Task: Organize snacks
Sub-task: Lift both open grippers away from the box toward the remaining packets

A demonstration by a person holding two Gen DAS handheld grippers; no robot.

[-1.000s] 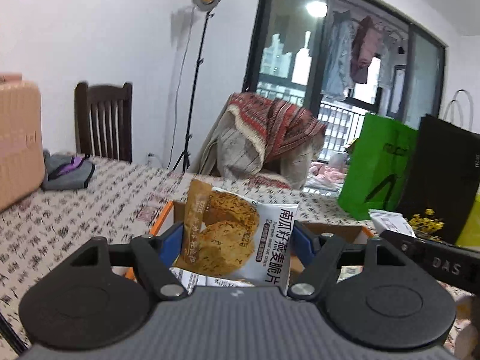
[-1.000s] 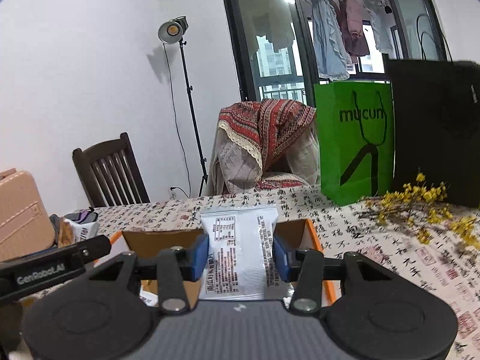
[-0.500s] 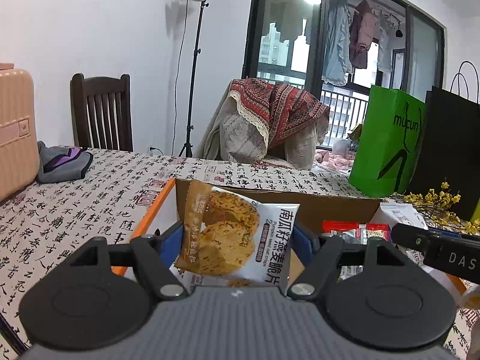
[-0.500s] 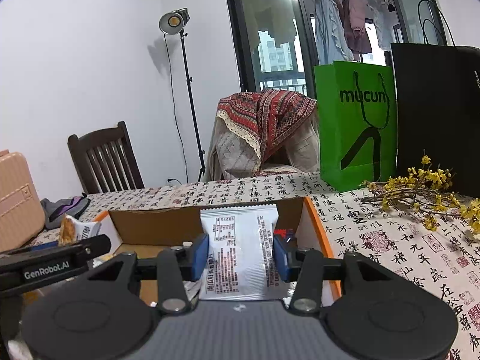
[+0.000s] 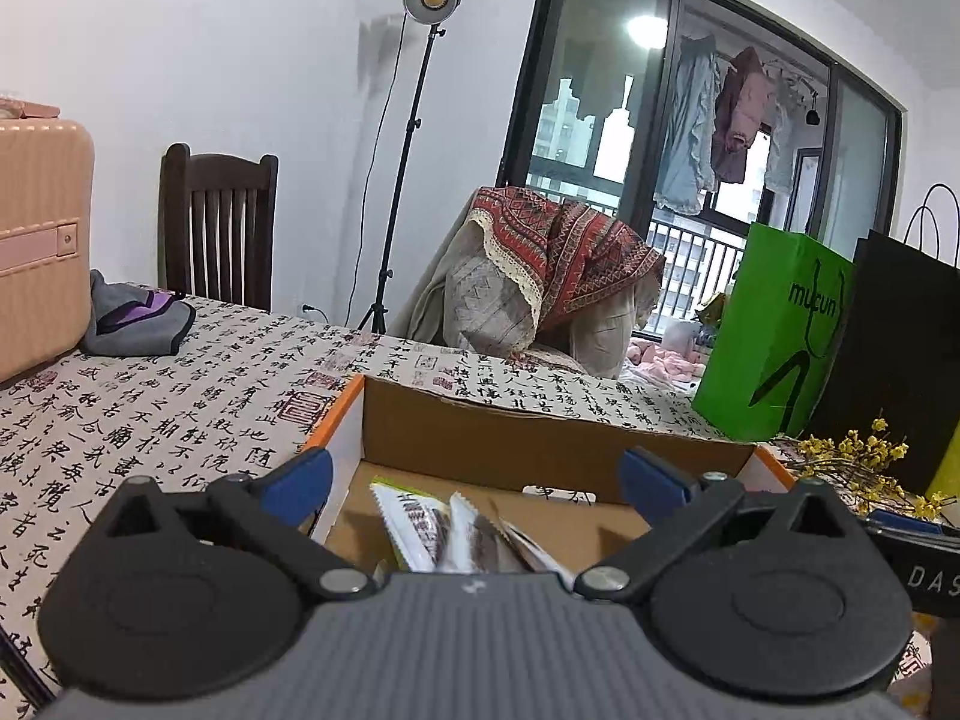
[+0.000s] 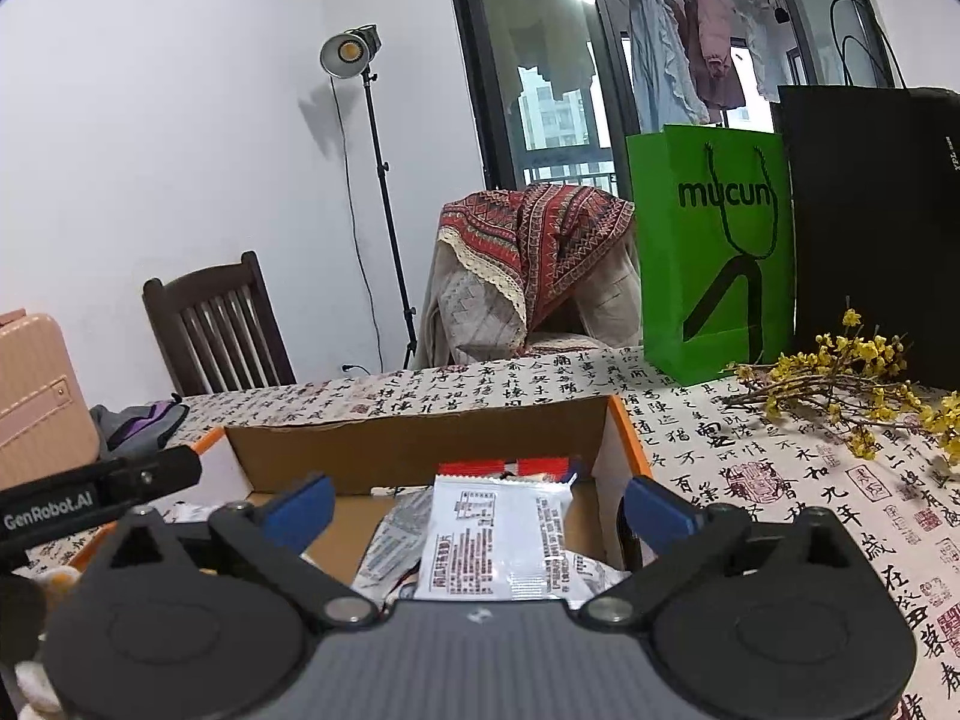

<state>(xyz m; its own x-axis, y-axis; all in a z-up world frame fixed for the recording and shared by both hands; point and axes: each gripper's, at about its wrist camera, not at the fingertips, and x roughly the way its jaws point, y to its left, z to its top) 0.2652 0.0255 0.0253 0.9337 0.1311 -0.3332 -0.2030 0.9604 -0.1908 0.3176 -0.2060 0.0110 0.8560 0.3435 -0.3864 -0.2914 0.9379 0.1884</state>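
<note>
An open cardboard box (image 5: 540, 444) with orange edges sits on the table; its far wall (image 6: 420, 444) also shows in the right wrist view. My left gripper (image 5: 474, 483) hovers over the box's left end, its jaws opening wide with nothing between them; snack packets (image 5: 456, 531) lie below. My right gripper (image 6: 477, 501) hangs over the box's right end, its jaws opening too. A white snack packet (image 6: 498, 540) lies loose on other packets beneath it, clear of both blue pads, near a red packet (image 6: 504, 467).
A calligraphy-print tablecloth (image 5: 150, 420) covers the table. A green paper bag (image 6: 714, 252), a black bag (image 6: 876, 228) and yellow flower sprigs (image 6: 852, 384) stand right of the box. A pink suitcase (image 5: 36, 240) and grey cloth (image 5: 138, 318) lie left. Two chairs stand behind.
Both grippers have opened wide. The brown cracker packet has left the left jaws and dropped out of sight; the white packet has dropped from the right jaws onto the pile in the box.
</note>
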